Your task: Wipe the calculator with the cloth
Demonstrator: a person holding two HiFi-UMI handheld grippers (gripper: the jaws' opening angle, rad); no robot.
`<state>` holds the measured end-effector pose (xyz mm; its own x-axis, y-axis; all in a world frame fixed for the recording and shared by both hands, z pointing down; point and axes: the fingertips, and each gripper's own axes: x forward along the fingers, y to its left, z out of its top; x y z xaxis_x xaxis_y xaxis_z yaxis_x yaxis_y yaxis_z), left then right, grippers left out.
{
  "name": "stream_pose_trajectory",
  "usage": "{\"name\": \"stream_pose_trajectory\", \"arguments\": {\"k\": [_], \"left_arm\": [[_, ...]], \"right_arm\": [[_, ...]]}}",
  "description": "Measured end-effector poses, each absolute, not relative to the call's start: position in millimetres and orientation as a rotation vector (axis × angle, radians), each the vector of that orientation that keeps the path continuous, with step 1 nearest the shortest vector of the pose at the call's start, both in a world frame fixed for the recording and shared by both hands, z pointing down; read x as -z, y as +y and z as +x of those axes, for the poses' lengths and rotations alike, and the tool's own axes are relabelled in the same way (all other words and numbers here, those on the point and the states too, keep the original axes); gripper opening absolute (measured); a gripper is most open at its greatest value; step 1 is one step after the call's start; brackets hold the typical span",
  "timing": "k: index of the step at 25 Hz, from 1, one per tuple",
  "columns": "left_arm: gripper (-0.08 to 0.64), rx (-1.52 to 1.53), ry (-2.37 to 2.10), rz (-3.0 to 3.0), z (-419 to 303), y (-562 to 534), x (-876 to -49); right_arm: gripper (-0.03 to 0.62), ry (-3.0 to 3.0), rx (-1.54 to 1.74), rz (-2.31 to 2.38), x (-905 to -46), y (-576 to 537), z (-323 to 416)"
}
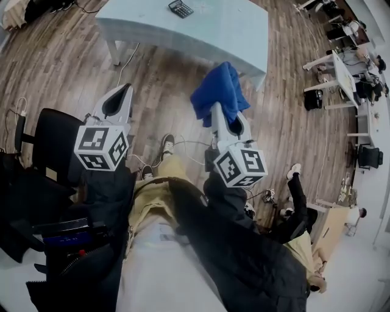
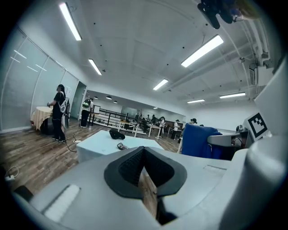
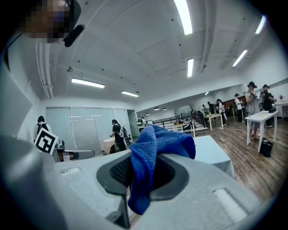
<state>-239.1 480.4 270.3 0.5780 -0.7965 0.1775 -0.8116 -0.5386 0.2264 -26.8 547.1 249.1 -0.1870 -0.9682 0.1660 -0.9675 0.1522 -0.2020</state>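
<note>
A black calculator [image 1: 180,8] lies on the pale table [image 1: 213,30] ahead of me, well beyond both grippers. The left gripper view shows the calculator [image 2: 121,146] small on that table [image 2: 101,143], next to a black object [image 2: 117,134]. My right gripper [image 1: 220,113] is shut on a blue cloth [image 1: 219,88] that bunches up above its jaws and hangs down between them [image 3: 150,152]. My left gripper [image 1: 117,97] is held level beside it, jaws shut with nothing between them [image 2: 144,155]. Both grippers are in the air over the wooden floor, short of the table.
A black office chair [image 1: 55,143] stands close at my left. White desks [image 1: 341,67] with gear line the right side. Cables [image 1: 131,58] trail on the floor near the table's left leg. Several people [image 2: 58,112] stand far off.
</note>
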Motion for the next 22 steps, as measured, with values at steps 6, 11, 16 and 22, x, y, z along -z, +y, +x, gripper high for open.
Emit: {"name": "stream_pose_trajectory", "arguments": {"k": [6, 11, 16, 22], "left_arm": [[0.002, -0.109, -1.377, 2.529, -222.8, 418.4, -270.4], [0.002, -0.118, -1.401, 2.55, -187.6, 361.6, -260.8], [0.002, -0.15, -1.394, 2.559, -143.3, 318.1, -255.6], [0.002, -0.176, -1.427, 2.569, -118.6, 291.4, -244.7]], "right_arm": [[0.072, 2.394, 0.421, -1.936, -256.0, 478.1, -7.2], [0.073, 2.404, 0.415, -1.893, -254.7, 417.4, 22.9], [0.072, 2.39, 0.422, -1.869, -249.7, 371.5, 65.1], [0.072, 2.399, 0.453, -1.81, -250.0, 340.5, 88.4]]}}
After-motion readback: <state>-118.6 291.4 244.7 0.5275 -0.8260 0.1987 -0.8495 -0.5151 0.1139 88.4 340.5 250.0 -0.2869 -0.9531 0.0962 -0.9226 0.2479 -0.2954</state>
